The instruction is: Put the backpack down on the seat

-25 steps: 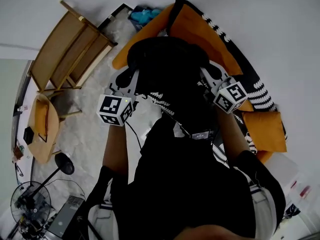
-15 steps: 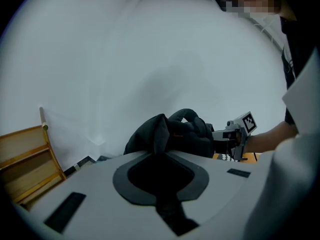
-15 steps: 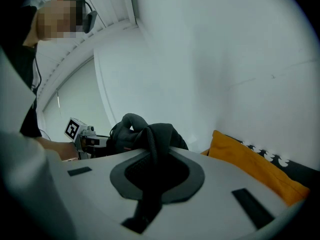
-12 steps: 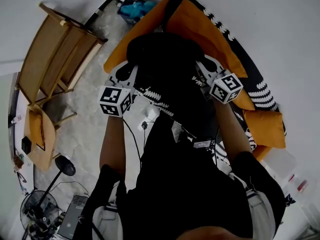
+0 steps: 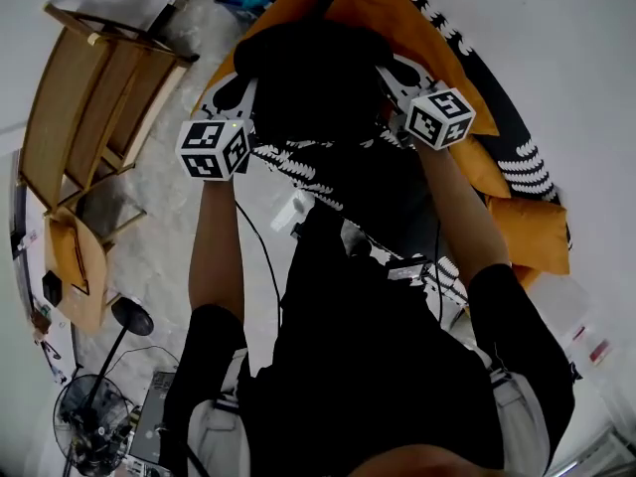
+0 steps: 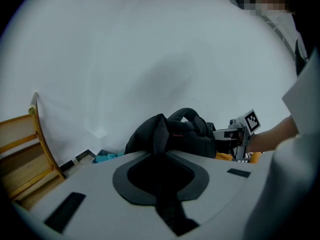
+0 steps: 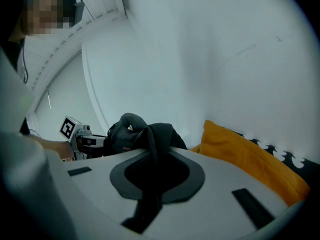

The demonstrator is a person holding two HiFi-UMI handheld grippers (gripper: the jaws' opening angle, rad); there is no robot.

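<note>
The left gripper [image 6: 159, 134] and right gripper [image 7: 152, 156] each pinch a strap of the black backpack [image 5: 313, 78], jaws nearly closed. The bag sits low over the orange seat [image 5: 393, 13] — touching or not, I can't tell — so setting it down and letting go seem left.

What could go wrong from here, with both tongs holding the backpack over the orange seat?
Slip: the left tongs and right tongs each pinch only a thin fold of the backpack, so it could slide out before landing.
Tip-off: it hangs near the front edge of the orange seat and might roll to the floor.
Crowding: the upright orange cushion close behind may push it forward.
</note>
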